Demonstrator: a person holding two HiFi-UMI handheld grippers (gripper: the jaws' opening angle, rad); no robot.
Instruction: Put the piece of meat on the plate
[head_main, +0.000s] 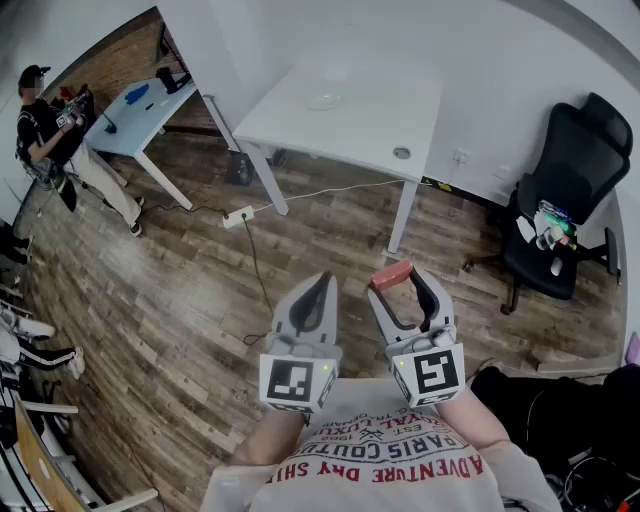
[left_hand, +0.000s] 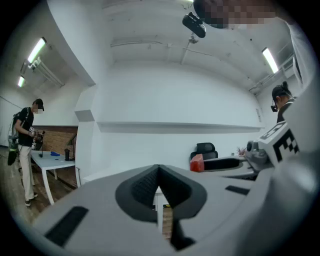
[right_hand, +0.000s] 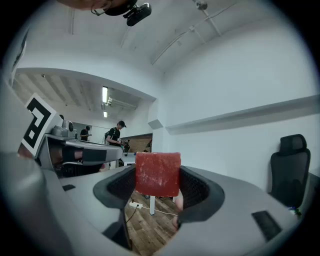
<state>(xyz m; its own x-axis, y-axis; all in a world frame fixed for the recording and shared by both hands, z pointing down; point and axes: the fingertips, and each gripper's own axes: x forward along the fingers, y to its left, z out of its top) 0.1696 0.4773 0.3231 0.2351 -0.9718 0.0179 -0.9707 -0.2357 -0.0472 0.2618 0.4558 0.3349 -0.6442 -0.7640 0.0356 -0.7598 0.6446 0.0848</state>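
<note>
A red block of meat (head_main: 391, 275) sits clamped between the tips of my right gripper (head_main: 394, 279), held level above the wooden floor. In the right gripper view the piece of meat (right_hand: 158, 173) fills the gap between both pads of the right gripper (right_hand: 158, 176). My left gripper (head_main: 325, 281) hangs beside it, shut and empty. Its jaws meet with nothing between them in the left gripper view (left_hand: 159, 172), where the meat (left_hand: 197, 163) shows to the right. A pale plate (head_main: 323, 101) lies on the white table (head_main: 370, 120) ahead, well beyond both grippers.
A small round object (head_main: 401, 153) sits near the table's front edge. A black office chair (head_main: 560, 200) stands at the right. A power strip (head_main: 238, 216) and cable lie on the floor. A person (head_main: 45, 125) stands by a second table (head_main: 135, 110) at far left.
</note>
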